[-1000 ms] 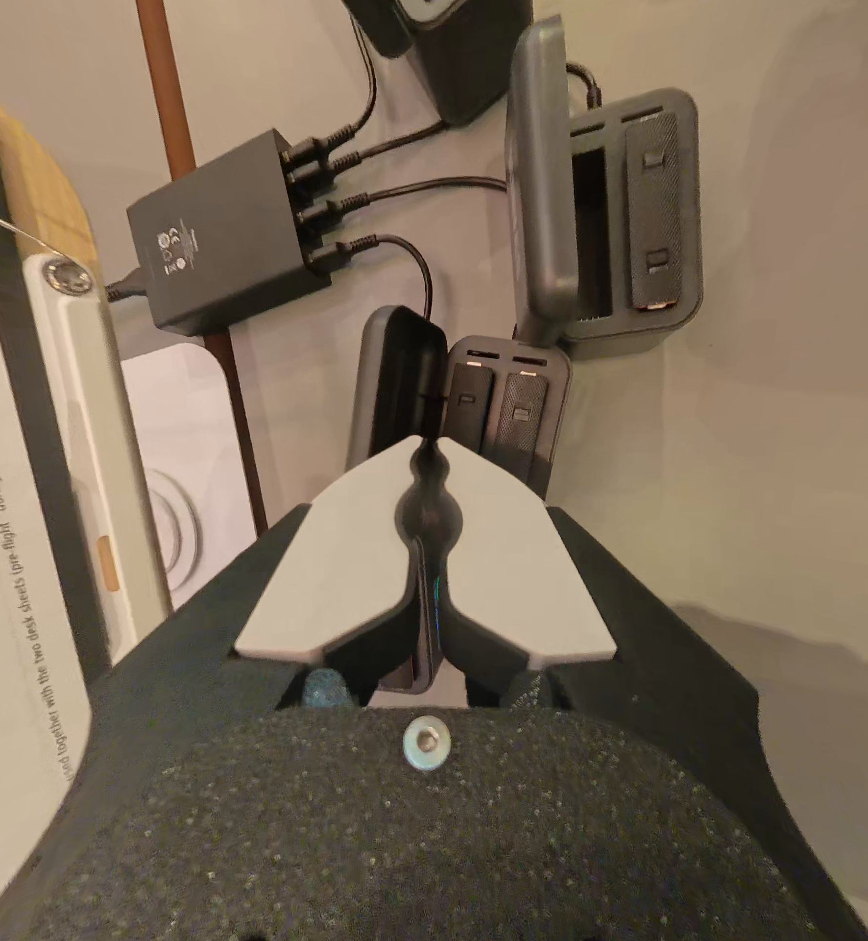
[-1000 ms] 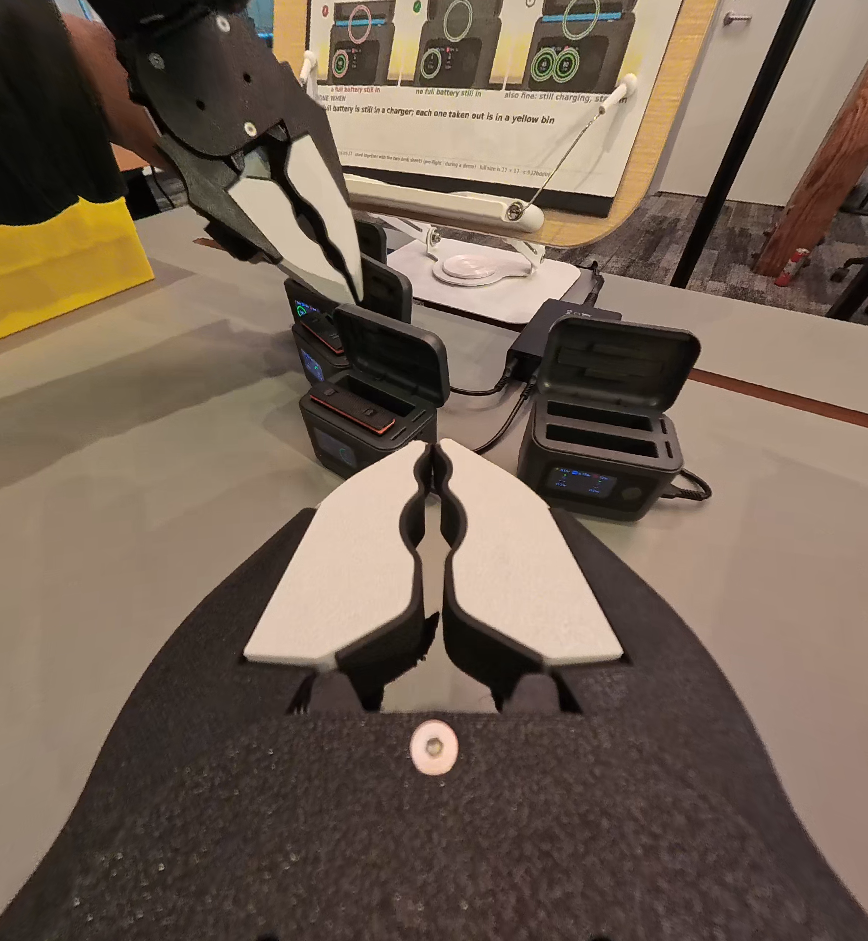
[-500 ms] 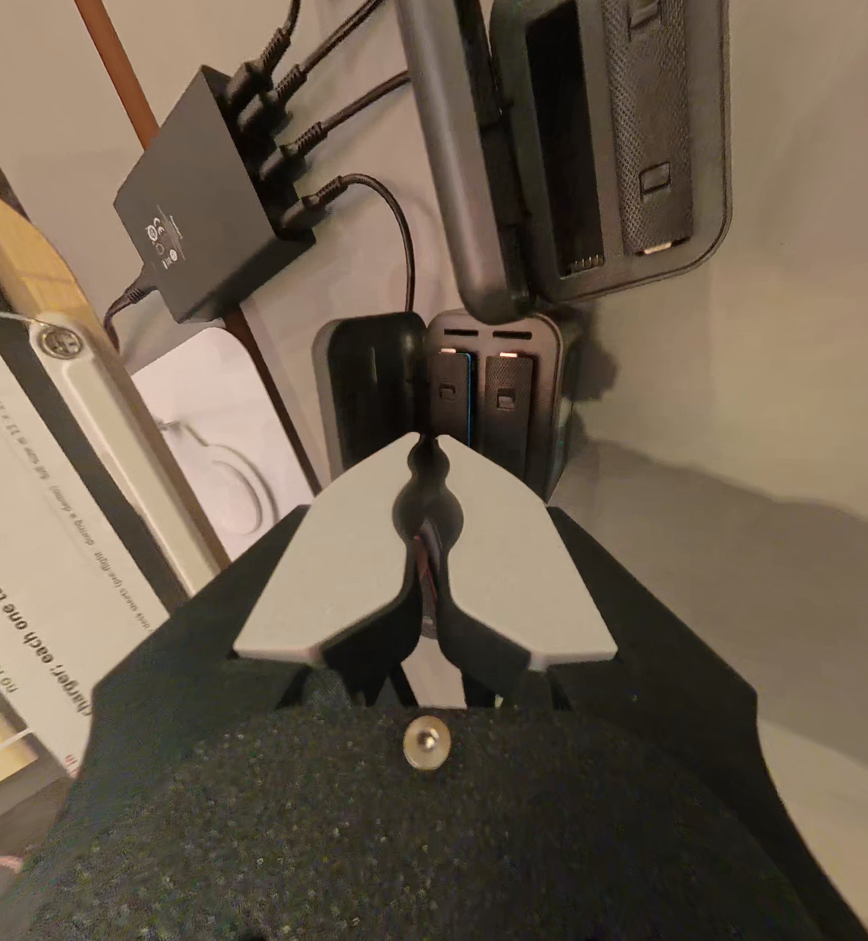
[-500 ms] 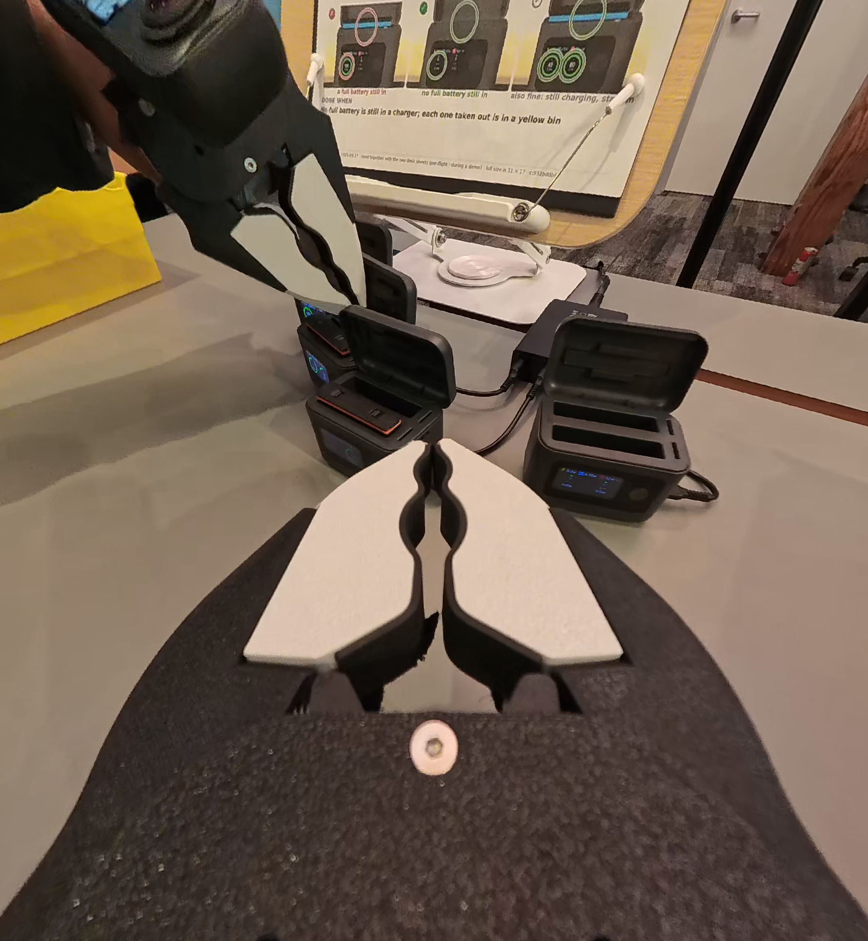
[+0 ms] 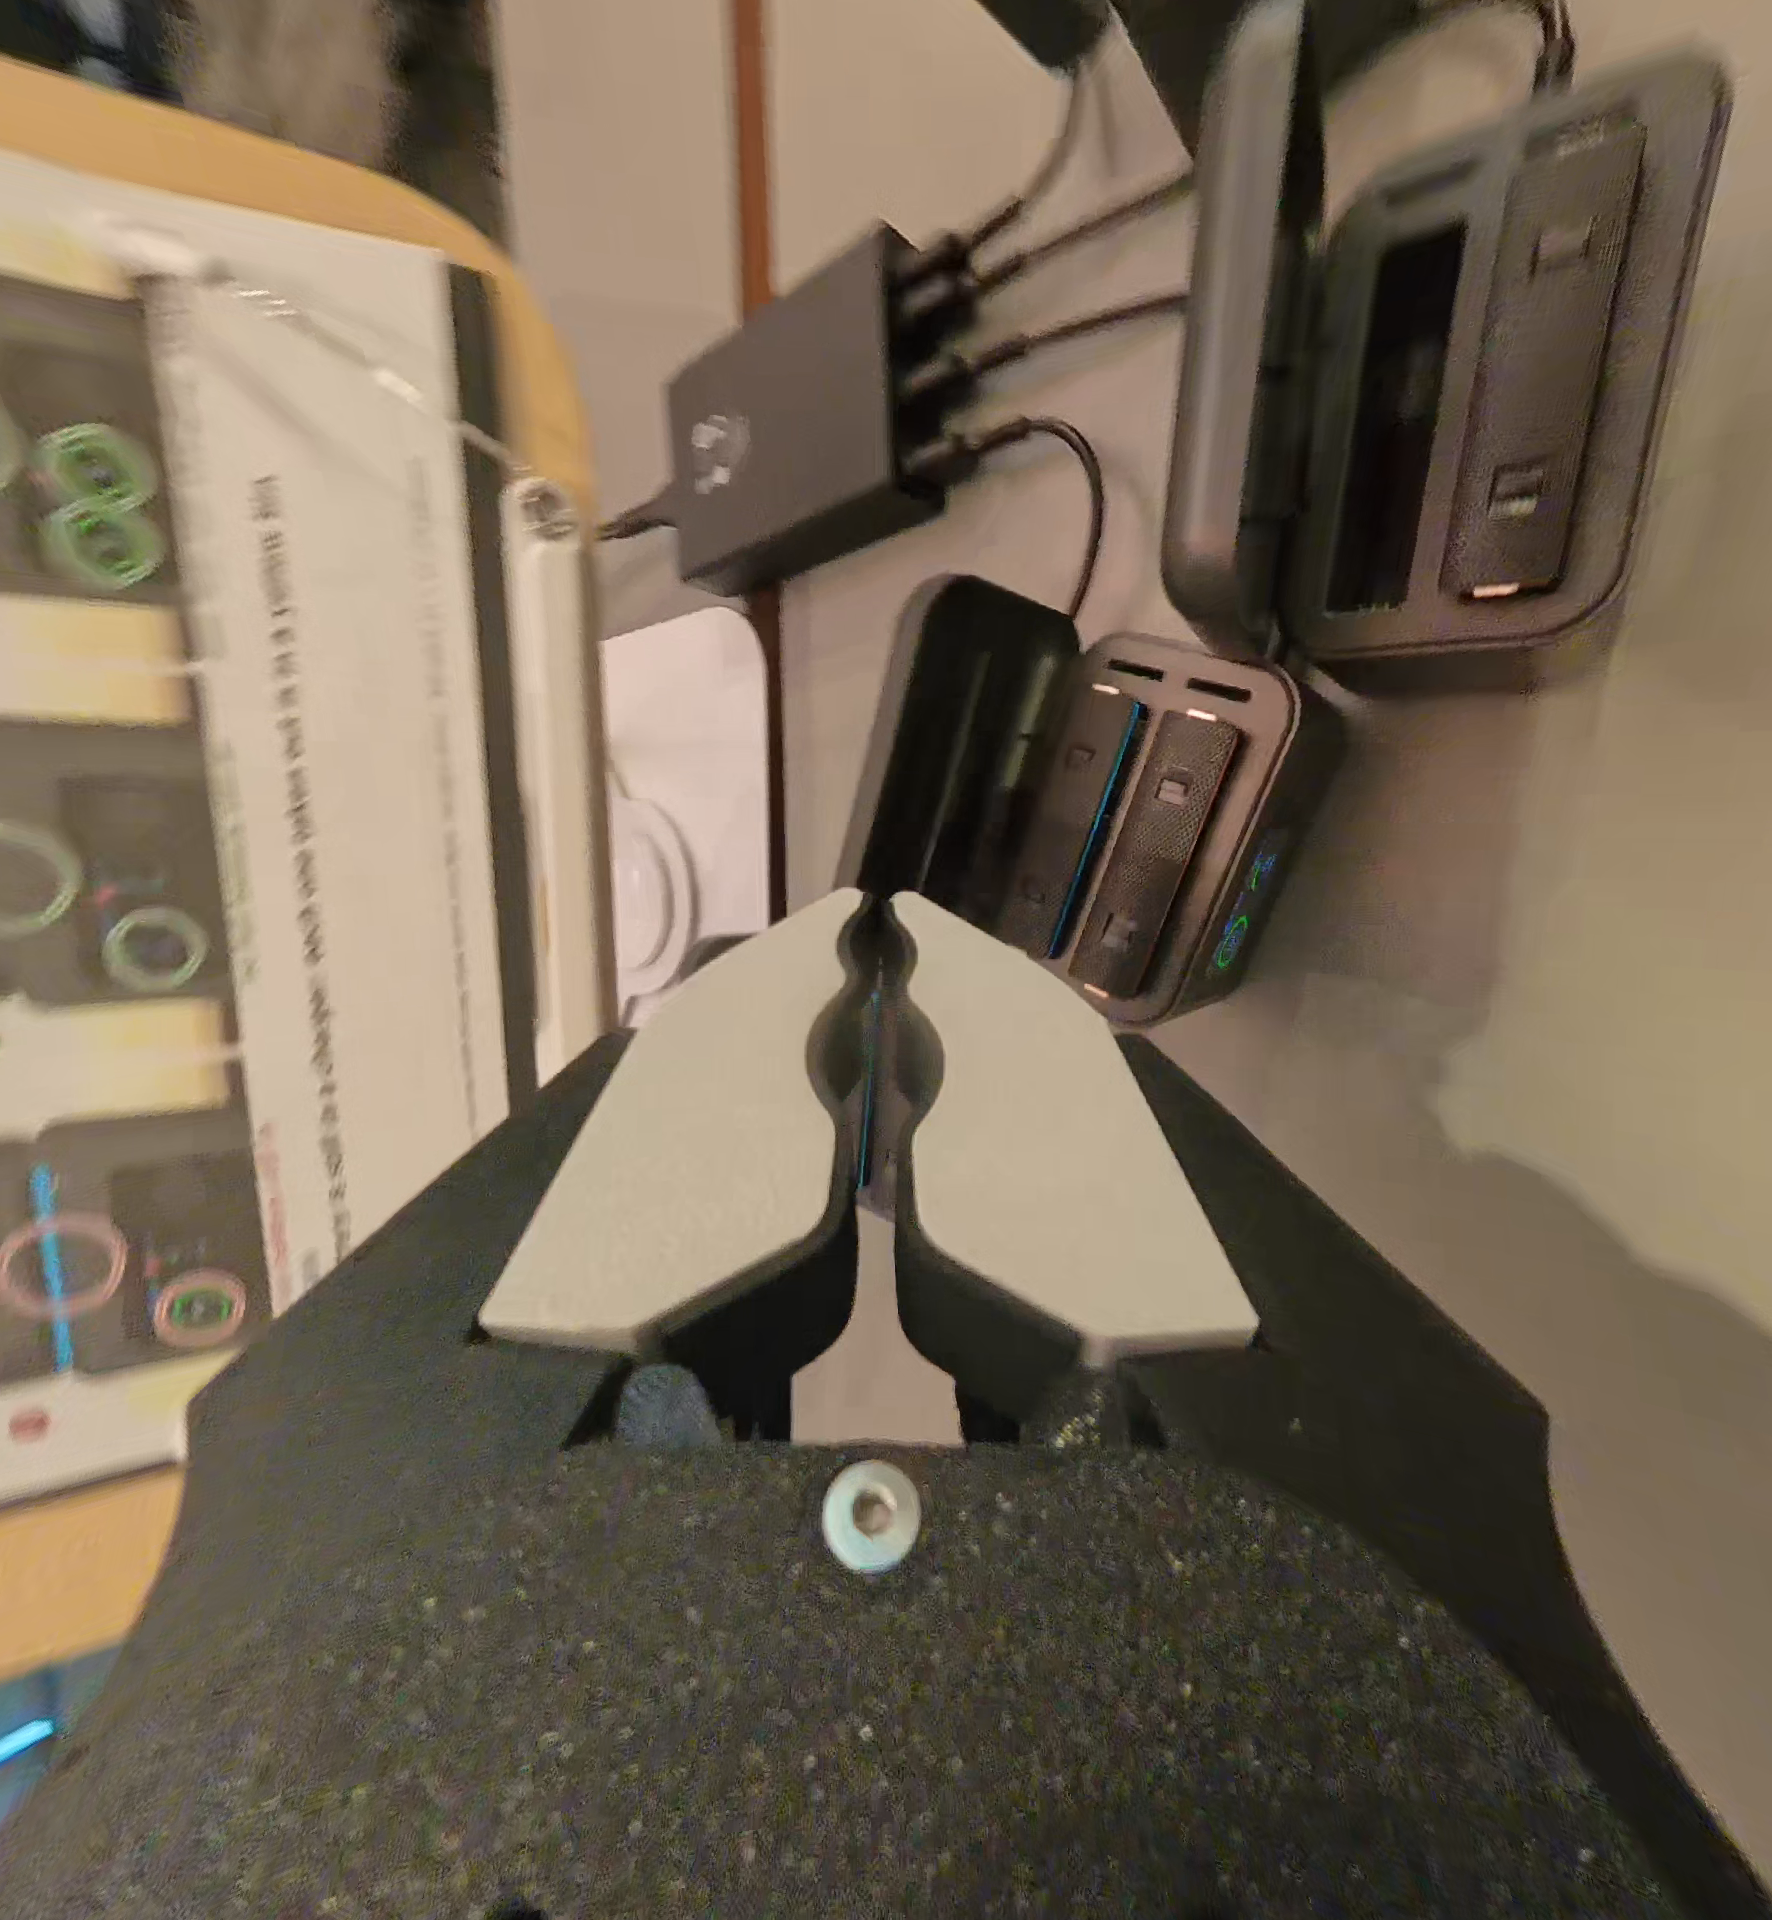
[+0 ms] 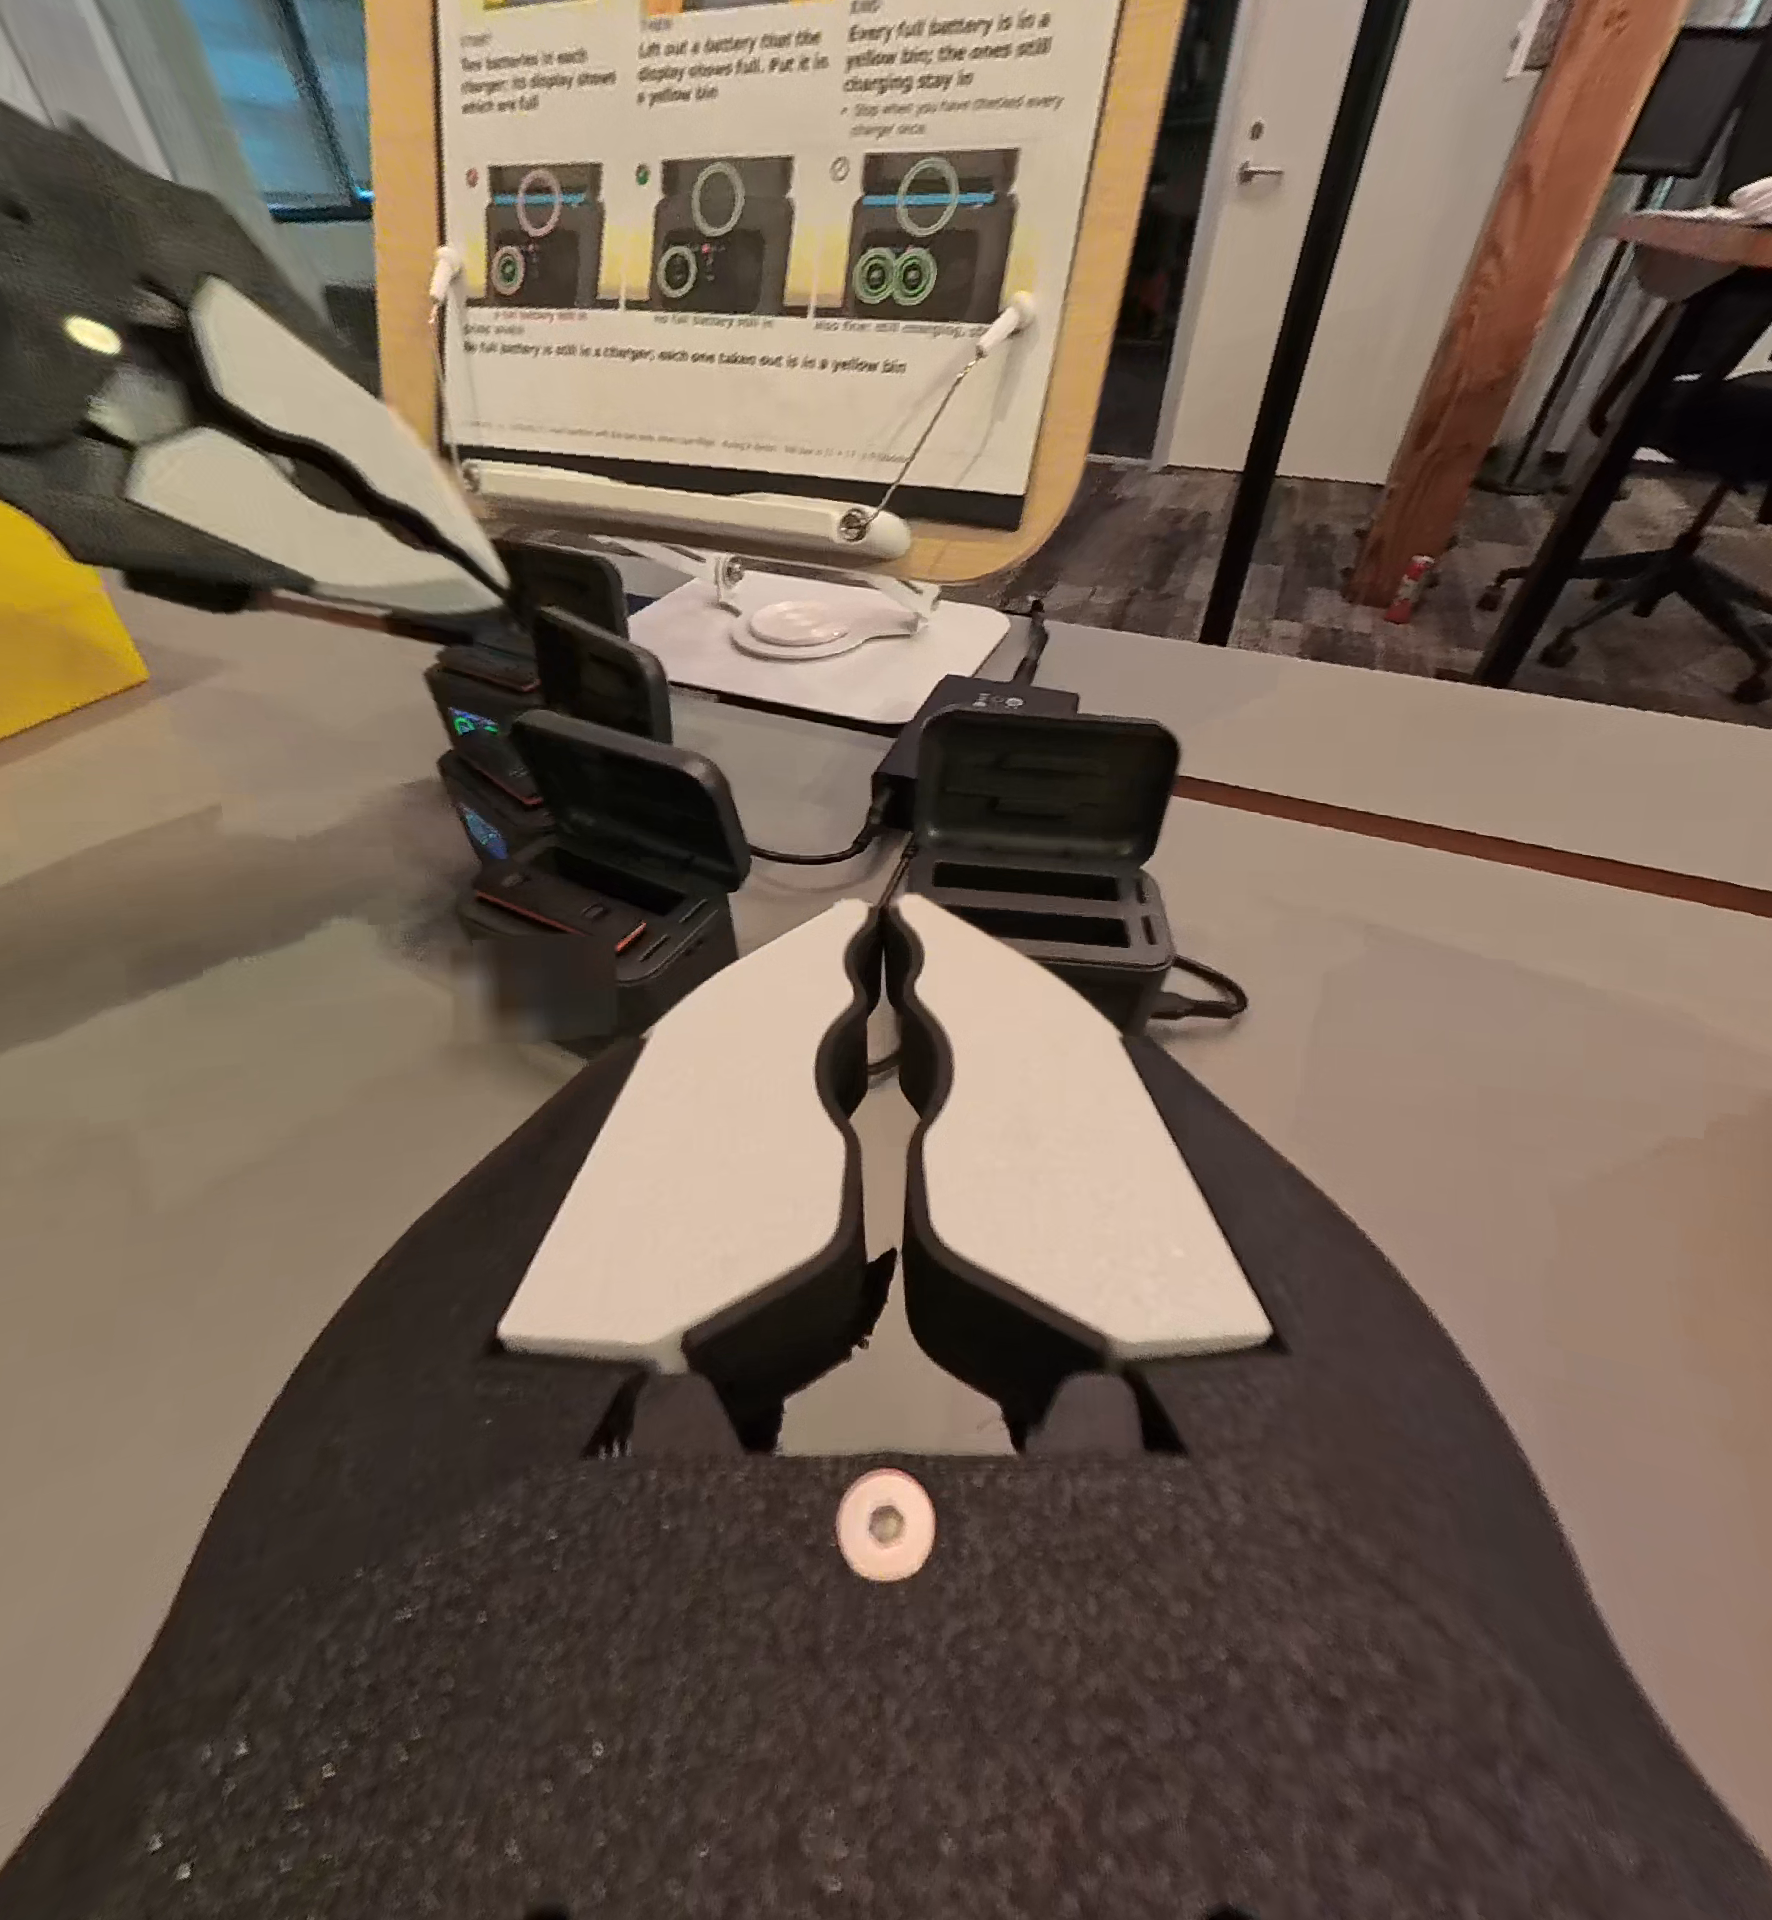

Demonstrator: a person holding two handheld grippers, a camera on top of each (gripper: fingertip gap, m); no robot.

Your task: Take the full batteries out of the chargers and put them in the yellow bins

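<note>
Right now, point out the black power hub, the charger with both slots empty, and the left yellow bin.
black power hub [image 5: 788,468], left wrist view, top face.
empty charger [image 6: 1043,920], right wrist view, slotted top.
left yellow bin [image 6: 14,623], right wrist view, side wall.

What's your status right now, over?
Left tool shut on a battery, near the open chargers. Right tool shut, empty. Yellow bin off left, nothing seen blocking the way.
</note>
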